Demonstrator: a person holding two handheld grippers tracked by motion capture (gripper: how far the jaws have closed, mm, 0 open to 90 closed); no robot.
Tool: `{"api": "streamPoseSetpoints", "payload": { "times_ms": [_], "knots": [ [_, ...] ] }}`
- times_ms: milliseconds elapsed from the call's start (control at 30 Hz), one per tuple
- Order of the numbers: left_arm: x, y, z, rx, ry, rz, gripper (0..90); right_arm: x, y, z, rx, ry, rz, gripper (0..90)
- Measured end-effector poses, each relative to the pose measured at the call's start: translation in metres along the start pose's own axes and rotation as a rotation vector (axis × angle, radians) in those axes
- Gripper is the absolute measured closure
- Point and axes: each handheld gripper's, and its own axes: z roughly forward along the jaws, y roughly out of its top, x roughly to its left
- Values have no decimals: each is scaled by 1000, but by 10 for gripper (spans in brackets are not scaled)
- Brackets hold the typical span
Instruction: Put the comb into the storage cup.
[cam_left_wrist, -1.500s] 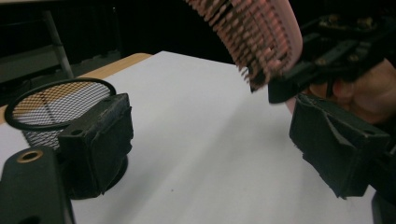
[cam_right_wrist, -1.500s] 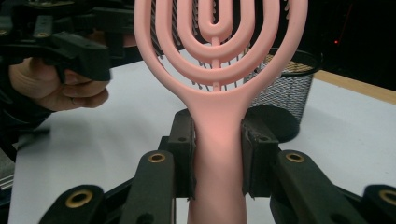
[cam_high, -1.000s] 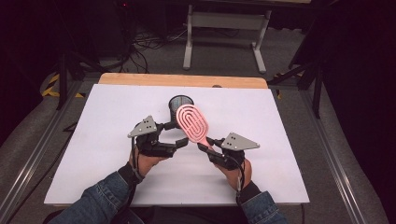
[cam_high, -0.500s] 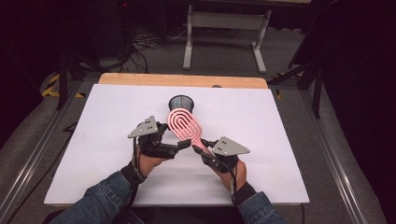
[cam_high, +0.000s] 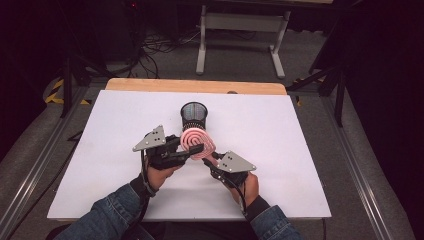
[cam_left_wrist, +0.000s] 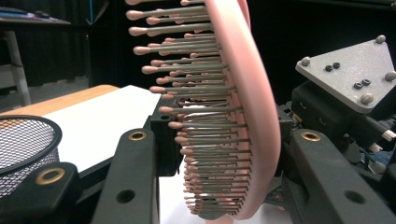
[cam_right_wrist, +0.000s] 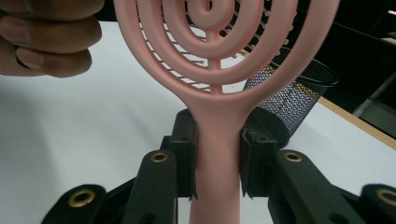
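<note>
I see a pink hairbrush (cam_high: 198, 143) near the centre of the high view, lifted off the white tabletop (cam_high: 100, 130). Its oval head is an open pattern of nested loops, with thin grey bristles (cam_left_wrist: 196, 116) ending in pink tips. The handle (cam_right_wrist: 217, 158) points to the lower right of the frame. The head stands just below the black mesh cup (cam_high: 194, 116).

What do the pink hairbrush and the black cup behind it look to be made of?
The pink spiral-backed hairbrush looks like moulded plastic with a smooth matte finish; its grey bristles with rounded pink tips seem plastic too. The black round mesh cup looks like woven wire, probably coated metal: light passes through its wall.
</note>
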Motion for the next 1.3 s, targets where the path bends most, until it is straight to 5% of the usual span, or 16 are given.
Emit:
{"api": "streamPoseSetpoints", "payload": {
  "times_ms": [967,1300],
  "knots": [
    [0,2,-3,-18,16,13,621,9,4,9,3,-83,-11,699],
    [0,4,-2,-40,31,24,626,13,3,15,25,-79,-16,606]
  ]
}}
